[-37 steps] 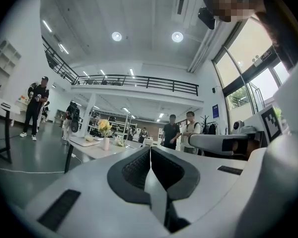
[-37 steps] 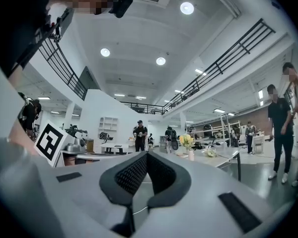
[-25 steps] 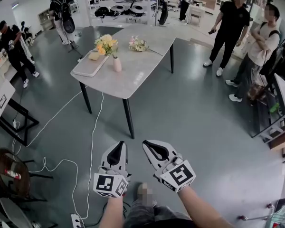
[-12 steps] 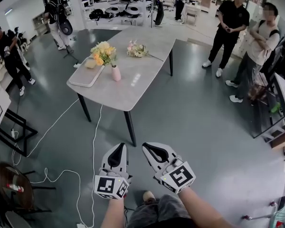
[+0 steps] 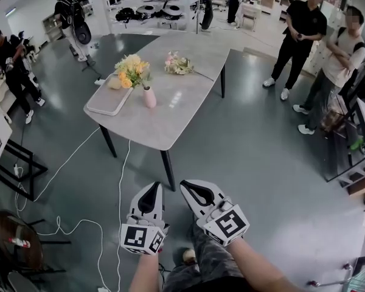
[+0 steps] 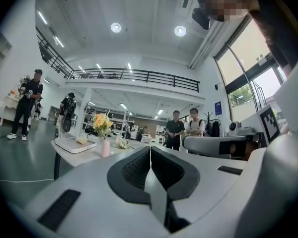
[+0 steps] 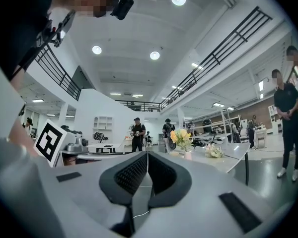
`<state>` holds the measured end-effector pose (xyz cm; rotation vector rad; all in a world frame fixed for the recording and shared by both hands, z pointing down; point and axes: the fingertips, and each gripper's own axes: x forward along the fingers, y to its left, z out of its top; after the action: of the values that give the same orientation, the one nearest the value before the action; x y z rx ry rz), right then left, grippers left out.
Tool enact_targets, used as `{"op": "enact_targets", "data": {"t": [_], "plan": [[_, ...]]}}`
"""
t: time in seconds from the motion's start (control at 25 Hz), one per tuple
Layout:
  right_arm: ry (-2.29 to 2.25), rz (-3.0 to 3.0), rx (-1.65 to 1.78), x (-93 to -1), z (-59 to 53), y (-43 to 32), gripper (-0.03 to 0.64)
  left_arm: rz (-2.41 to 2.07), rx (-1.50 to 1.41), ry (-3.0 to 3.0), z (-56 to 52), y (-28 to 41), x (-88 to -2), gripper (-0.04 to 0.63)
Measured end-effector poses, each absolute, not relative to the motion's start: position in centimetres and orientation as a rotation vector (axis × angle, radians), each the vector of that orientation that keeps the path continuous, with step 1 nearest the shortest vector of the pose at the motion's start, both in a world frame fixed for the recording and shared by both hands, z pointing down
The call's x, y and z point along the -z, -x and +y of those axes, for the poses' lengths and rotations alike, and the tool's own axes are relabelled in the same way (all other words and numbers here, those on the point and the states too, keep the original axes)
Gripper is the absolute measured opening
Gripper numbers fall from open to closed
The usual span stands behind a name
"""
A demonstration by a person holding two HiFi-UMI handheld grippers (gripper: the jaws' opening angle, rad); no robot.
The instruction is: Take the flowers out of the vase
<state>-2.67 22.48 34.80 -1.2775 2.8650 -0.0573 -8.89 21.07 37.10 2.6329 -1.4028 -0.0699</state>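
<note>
tray (image 5: 103, 102): white, on the worktop's left edge, at vase's 9 o'clock; pale lump on it, can't tell what
flowers (image 5: 132, 70): yellow bunch, in the vase, heads spread toward 11 o'clock
vase (image 5: 149, 97): small, pink, narrow, upright, just beside tray
left hand-held gripper (image 5: 151, 188): jaws pressed together, nothing between; well apart from worktop
worktop (image 5: 170, 117): grey, at 12 o'clock from both hand-held grippers
loose bunch (image 5: 178, 63): pale flowers lying flat at vase's 1 o'clock
right hand-held gripper (image 5: 187, 186): jaws pressed together, empty; just beside the left one, at its 3 o'clock
handling: judged light; stems soft and bendy, heads crush easily; vase looks light and tippy
where to grip: stems just above vase rim, below the heads, gentle pinch; other hand-held gripper probably steadies vase body
stage: not begun; approach needed, jaws must spread first
</note>
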Motion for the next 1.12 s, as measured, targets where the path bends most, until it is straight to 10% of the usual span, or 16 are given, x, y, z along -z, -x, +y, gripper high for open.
{"op": "enact_targets", "data": {"t": [1.12], "plan": [[1.035, 2.968, 0.101, -36.4, 3.6, 0.4, 0.021, -1.548, 0.098, -2.541, 2.6, 5.2, -38.3, 0.015]]}}
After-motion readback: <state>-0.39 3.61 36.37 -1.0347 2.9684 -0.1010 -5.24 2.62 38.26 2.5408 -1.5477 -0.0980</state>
